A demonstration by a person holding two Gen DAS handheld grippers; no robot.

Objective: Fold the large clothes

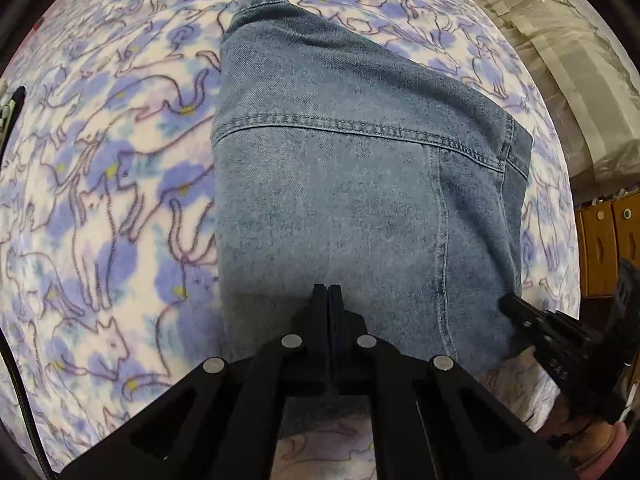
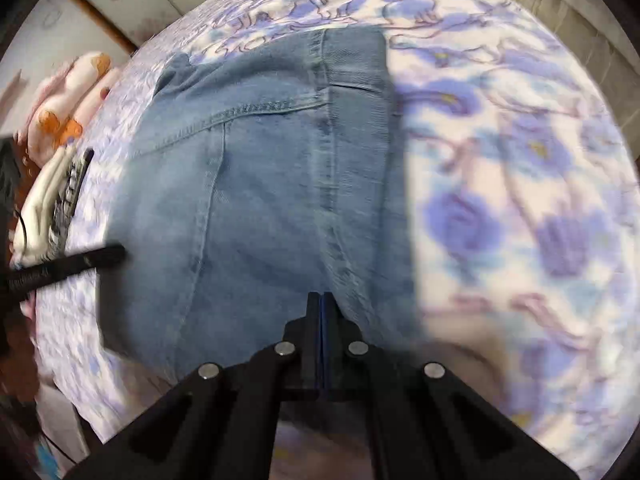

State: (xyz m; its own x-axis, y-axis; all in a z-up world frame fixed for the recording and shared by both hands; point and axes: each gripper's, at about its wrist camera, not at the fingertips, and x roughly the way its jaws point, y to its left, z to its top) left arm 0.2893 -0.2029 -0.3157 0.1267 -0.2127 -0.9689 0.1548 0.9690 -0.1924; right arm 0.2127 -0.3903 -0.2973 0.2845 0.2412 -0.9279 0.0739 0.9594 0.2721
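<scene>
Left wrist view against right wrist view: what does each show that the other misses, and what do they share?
Only the left wrist view shows the orange-brown wooden drawers with round knobs at the right edge and pale draped cloth above them.

Only the right wrist view shows a pink and orange plush toy at the left edge.

Both show the folded blue denim garment lying on the purple and white cat-print fleece blanket, and each view shows its own tool shut over the denim's near edge, the left tool and the right tool.
</scene>
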